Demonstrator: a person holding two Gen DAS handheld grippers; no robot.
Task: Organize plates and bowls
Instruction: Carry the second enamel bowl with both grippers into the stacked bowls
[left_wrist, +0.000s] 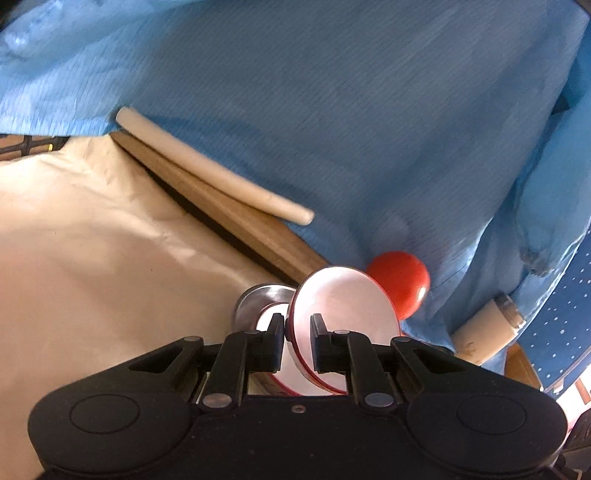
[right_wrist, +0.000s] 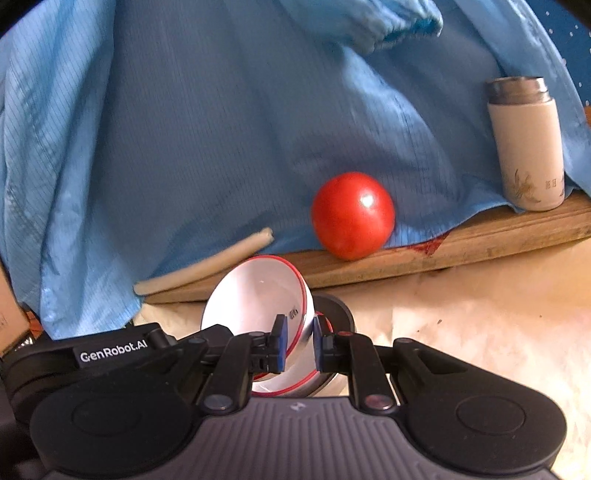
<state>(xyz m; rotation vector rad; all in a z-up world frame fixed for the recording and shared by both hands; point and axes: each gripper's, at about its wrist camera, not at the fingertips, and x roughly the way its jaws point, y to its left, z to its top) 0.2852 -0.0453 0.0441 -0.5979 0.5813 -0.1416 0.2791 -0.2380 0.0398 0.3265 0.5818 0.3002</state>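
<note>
A: What do the jaws hold?

B: Each is clamped on the rim of a white bowl with a red edge. The left gripper (left_wrist: 298, 341) pinches its bowl (left_wrist: 341, 317) at the near rim, so the bowl stands tilted on edge with its hollow facing the right-hand finger. The right gripper (right_wrist: 300, 341) grips its own bowl (right_wrist: 255, 306) the same way, hollow facing left.

A: Why hold them on edge?

B: My guess is that a thin rim is the only part narrow jaws can close on, and a tilted bowl can be slid into another for stacking.

A: Where are the bowls?

B: In the air, just above a bench covered in cream paper (left_wrist: 92, 240). Beyond lies a wooden board (right_wrist: 461, 243), half draped in blue cloth (right_wrist: 221, 129). On it sit a tomato (right_wrist: 352, 216), a pale stick (left_wrist: 210, 170) and a white flask (right_wrist: 526, 147).

A: What is unclear?

B: A steel dish (left_wrist: 258, 299) peeks from behind the left bowl; its shape is mostly hidden. A dark ring (right_wrist: 338, 310) behind the right bowl cannot be identified. Both bowls' lower rims are cut off by the grippers, and no plates show.
</note>
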